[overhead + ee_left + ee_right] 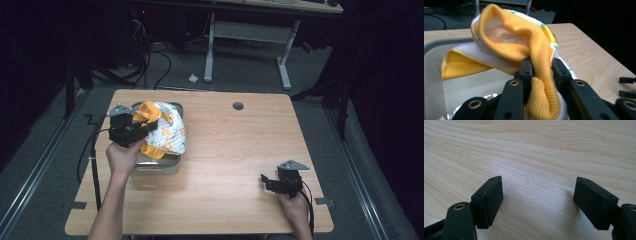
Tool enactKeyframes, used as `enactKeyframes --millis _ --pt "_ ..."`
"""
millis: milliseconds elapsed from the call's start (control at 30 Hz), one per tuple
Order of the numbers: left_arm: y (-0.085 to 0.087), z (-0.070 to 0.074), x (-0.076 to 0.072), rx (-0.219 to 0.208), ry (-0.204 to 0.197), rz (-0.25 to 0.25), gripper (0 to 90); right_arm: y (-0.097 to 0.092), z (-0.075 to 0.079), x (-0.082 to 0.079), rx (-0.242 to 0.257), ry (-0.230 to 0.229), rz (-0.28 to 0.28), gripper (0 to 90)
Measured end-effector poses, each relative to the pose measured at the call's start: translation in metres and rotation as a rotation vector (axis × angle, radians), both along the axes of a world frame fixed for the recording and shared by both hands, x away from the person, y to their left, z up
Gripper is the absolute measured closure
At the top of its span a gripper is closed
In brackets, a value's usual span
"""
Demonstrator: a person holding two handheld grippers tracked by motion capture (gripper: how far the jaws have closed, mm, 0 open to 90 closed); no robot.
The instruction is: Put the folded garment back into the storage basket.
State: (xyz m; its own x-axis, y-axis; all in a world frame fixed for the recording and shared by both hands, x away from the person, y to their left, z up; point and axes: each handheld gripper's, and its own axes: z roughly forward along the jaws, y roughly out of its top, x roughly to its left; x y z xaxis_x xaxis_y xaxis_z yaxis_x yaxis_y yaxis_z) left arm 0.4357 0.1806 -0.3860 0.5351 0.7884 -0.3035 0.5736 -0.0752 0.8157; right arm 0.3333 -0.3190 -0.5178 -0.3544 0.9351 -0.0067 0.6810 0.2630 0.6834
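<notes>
The left hand-held gripper (541, 72) pinches a fold of the yellow ribbed cuff (534, 47) of a small garment (162, 131), white with a coloured print and yellow lining. The garment hangs half in and half over the far right edge of a grey plastic bin (159, 165) at the left side of the counter (235, 165).

I judge the garment to be very light and soft. It will not break or slip much, but it will sag and unfold when lifted, so the loose part may drag on the bin rim. The thick knitted cuff seems a good place to hold, because it gives the jaws more to bite.

The right hand-held gripper (537, 202) rests low over the bare counter near its right front corner, jaws spread and empty, well apart from the bin. Between the two I see nothing in the way. Behind the counter are another desk frame (247, 40) and cables (150, 65) on the floor.
</notes>
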Motion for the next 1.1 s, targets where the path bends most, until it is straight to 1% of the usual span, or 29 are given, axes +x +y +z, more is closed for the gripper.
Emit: enactKeyframes --millis 100,267,367,533,667,733,867,933,1033,1067,1100 --pt "0.003 -0.005 0.004 -0.003 0.021 0.001 73.5 0.0 0.0 0.0 0.0 0.0 0.0 23.7" --pt "0.007 -0.017 0.011 0.011 0.066 0.007 73.5 0.0 0.0 0.0 0.0 -0.001 0.001 23.7" --pt "0.011 -0.025 0.015 0.006 0.09 0.014 73.4 0.0 0.0 0.0 0.0 0.0 0.0 23.7" --pt "0.011 -0.033 0.019 0.042 0.115 0.024 73.4 0.0 0.0 0.0 0.0 -0.001 0.001 23.7" --pt "0.009 -0.04 0.025 0.083 0.138 0.027 73.1 0.0 0.0 0.0 0.0 -0.001 0.001 23.7" --pt "0.008 -0.045 0.028 0.112 0.152 0.031 72.9 0.0 0.0 0.0 0.0 -0.001 0.001 23.8" --pt "0.003 -0.051 0.033 0.162 0.164 0.039 72.8 0.0 0.0 0.0 -0.001 0.0 0.001 23.7" --pt "0.0 -0.053 0.034 0.196 0.168 0.05 72.9 0.0 0.0 0.0 -0.001 0.0 0.0 23.8" --pt "-0.004 -0.058 0.038 0.235 0.178 0.049 72.9 0.0 0.0 0.0 -0.001 0.001 0.001 23.8" --pt "-0.006 -0.06 0.039 0.244 0.186 0.052 72.9 0.0 0.0 0.0 -0.001 0.001 0.001 23.8" --pt "-0.007 -0.062 0.04 0.253 0.203 0.058 72.9 0.0 0.0 0.0 -0.001 0.001 0.001 23.7"
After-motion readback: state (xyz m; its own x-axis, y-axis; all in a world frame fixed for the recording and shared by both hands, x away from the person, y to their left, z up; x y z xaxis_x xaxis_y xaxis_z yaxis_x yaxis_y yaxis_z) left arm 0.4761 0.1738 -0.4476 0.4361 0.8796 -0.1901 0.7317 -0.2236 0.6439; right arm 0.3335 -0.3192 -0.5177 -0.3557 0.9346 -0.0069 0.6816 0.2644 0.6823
